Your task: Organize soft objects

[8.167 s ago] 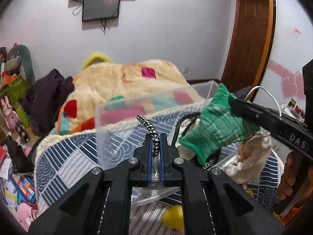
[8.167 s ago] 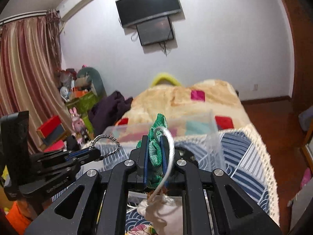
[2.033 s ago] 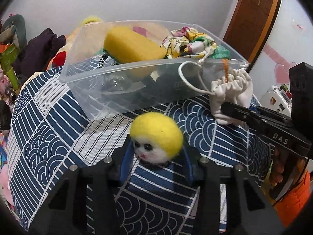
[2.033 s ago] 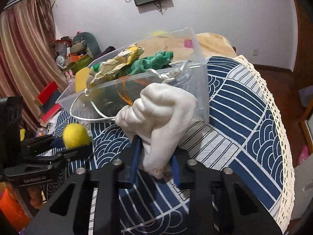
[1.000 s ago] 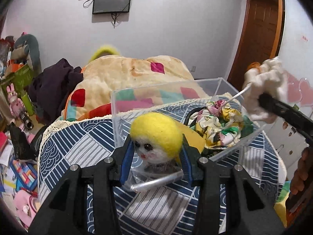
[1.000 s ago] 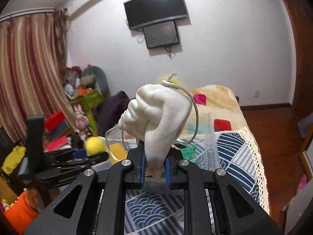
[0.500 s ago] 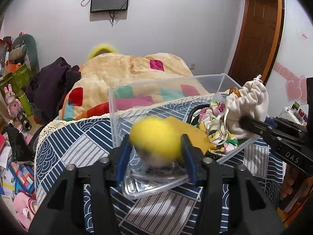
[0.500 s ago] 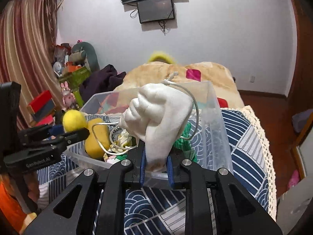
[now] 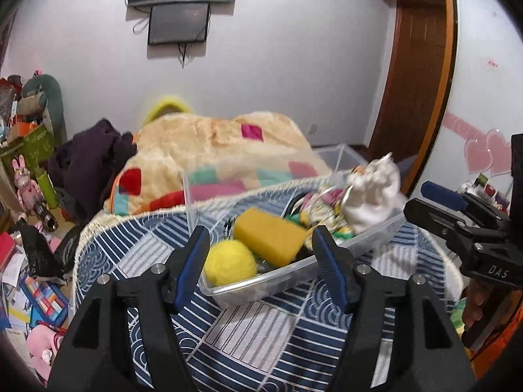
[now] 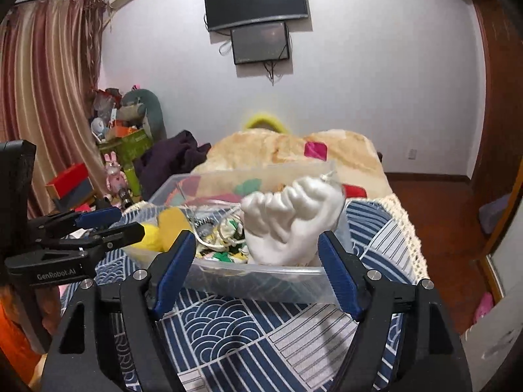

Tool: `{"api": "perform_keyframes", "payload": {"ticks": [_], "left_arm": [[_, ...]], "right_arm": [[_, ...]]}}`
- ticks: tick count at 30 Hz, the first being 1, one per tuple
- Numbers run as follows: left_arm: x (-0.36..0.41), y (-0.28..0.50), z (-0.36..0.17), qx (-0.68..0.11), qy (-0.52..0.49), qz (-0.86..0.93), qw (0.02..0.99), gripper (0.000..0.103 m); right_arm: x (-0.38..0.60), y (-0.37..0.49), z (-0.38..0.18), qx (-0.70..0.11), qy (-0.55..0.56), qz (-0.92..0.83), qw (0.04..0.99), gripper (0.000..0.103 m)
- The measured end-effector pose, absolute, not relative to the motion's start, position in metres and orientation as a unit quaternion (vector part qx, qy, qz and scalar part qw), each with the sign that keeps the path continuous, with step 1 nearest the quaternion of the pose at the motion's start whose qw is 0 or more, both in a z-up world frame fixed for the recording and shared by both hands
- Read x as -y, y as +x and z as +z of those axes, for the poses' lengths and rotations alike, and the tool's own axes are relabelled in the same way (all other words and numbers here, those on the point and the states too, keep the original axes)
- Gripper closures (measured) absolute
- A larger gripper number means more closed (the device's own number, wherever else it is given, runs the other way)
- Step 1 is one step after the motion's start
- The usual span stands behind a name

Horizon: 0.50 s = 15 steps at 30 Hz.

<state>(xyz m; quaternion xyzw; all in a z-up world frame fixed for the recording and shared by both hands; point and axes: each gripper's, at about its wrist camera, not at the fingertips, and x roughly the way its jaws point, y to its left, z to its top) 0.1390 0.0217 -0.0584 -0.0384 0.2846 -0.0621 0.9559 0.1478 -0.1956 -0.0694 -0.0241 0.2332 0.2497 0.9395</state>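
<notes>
A clear plastic bin (image 9: 248, 289) stands on the blue wave-patterned cloth (image 9: 261, 336). In it lie a yellow felt ball doll (image 9: 230, 263), a yellow sponge (image 9: 269, 236), a white drawstring pouch (image 9: 372, 197) and mixed floral and green fabric. My left gripper (image 9: 261, 261) is open and empty just in front of the bin. In the right wrist view my right gripper (image 10: 256, 268) is open and empty, with the pouch (image 10: 291, 222) resting in the bin (image 10: 261, 277) beyond its fingers. Each gripper shows in the other's view, open: the right one (image 9: 434, 201), the left one (image 10: 108, 220).
A beige blanket with coloured squares (image 9: 212, 150) lies on the bed behind the bin. Dark clothing (image 9: 88, 163) and cluttered toys and boxes (image 9: 23, 150) fill the left side. A wooden door (image 9: 415, 98) stands at the right. A lace cloth edge (image 10: 408, 228) runs along the right.
Both grippers opened. The yellow ball doll dropped from my left gripper into the bin, and the white pouch dropped from my right gripper into the bin.
</notes>
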Motion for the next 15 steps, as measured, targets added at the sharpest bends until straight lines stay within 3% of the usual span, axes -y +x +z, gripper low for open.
{"api": "perform_keyframes", "payload": {"ticks": [10,15], "left_arm": [[-0.008,0.084,0.001,-0.196,-0.038,-0.063,0.978,0.026],[-0.004,0.056,0.017,-0.160,-0.035,-0.056,0.985,0.014]], "right_arm": [[0.210,0.106,-0.017,-0.151,-0.012,0.270,0.951,0.028],[0.211,0.088,-0.003,-0.123,-0.010,0.278,0.953,0.026]]}}
